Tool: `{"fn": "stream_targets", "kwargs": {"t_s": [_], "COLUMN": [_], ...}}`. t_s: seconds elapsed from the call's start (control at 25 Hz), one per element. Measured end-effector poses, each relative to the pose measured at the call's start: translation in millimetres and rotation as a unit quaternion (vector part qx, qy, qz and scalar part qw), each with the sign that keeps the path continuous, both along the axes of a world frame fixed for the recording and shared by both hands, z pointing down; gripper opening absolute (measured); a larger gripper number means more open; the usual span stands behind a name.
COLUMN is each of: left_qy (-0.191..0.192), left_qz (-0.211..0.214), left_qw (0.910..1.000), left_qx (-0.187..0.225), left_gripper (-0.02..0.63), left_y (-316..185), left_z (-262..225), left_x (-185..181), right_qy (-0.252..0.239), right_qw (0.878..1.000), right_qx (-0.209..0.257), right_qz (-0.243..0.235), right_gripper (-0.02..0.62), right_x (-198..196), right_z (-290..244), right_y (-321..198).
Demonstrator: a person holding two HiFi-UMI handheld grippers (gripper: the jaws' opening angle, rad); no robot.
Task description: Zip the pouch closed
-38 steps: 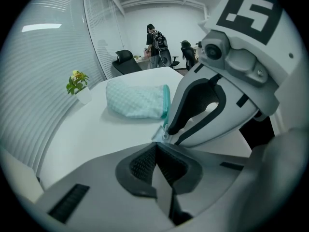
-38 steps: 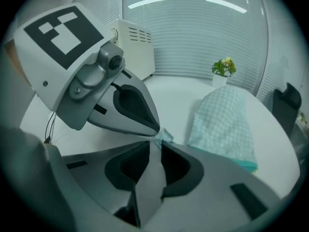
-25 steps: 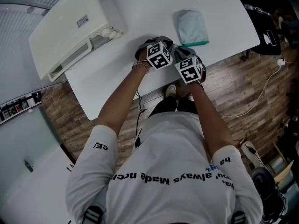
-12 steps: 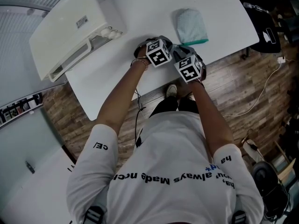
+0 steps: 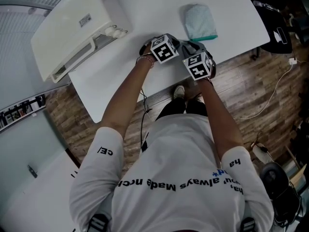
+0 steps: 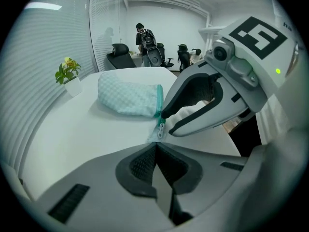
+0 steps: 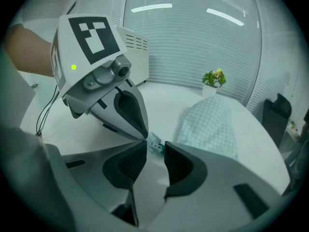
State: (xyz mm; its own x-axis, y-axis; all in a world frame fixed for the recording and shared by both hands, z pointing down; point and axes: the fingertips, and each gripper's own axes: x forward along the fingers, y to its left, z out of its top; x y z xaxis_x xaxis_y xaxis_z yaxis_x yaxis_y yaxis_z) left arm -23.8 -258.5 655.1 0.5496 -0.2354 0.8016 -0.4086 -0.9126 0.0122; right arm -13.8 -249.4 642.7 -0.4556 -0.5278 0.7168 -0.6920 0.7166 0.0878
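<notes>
A teal checked pouch (image 5: 198, 22) lies on the white table (image 5: 145, 8), its zipper edge turned toward me. My left gripper (image 6: 155, 146) is shut on the thin zipper tail of the pouch (image 6: 128, 96), right at the jaw tips. The metal zipper pull (image 6: 161, 128) sits just beyond them. My right gripper (image 7: 155, 154) comes in from the other side, tip to tip with the left. Its jaws stand apart and are closing, and the zipper pull (image 7: 154, 143) lies at the mouth of the gap, not pressed. In the head view both marker cubes hide the tips.
A large white boxy appliance (image 5: 72, 28) lies on the table's left part. A small potted plant (image 7: 214, 79) stands at the far edge. The table's near edge (image 5: 159, 88) runs just below the grippers. Office chairs and people (image 6: 145, 42) are in the background.
Both grippers have shifted slightly to the right in the head view, the right one a little farther. The pouch stays where it was.
</notes>
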Motion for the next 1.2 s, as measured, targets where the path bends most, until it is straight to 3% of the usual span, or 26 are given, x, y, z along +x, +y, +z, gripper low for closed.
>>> {"fn": "stream_targets", "kwargs": {"t_s": [0.56, 0.88, 1.2], "left_qy": [0.001, 0.002, 0.038], "left_qz": [-0.001, 0.003, -0.019], "left_qw": [1.0, 0.9999, 0.9989], "left_qx": [-0.006, -0.01, -0.018], "left_gripper": [0.018, 0.018, 0.018], "left_y": [0, 2, 8], "left_z": [1, 0, -6], "left_x": [-1, -2, -3], "right_qy": [0.01, 0.014, 0.003], "right_qw": [1.0, 0.999, 0.998], "right_qx": [-0.011, -0.012, -0.012], "right_qz": [-0.026, -0.047, -0.067], "right_gripper": [0.127, 0.057, 0.054], "right_x": [-10, -11, -10], "right_z": [17, 16, 14], "right_y": [-5, -4, 5]}}
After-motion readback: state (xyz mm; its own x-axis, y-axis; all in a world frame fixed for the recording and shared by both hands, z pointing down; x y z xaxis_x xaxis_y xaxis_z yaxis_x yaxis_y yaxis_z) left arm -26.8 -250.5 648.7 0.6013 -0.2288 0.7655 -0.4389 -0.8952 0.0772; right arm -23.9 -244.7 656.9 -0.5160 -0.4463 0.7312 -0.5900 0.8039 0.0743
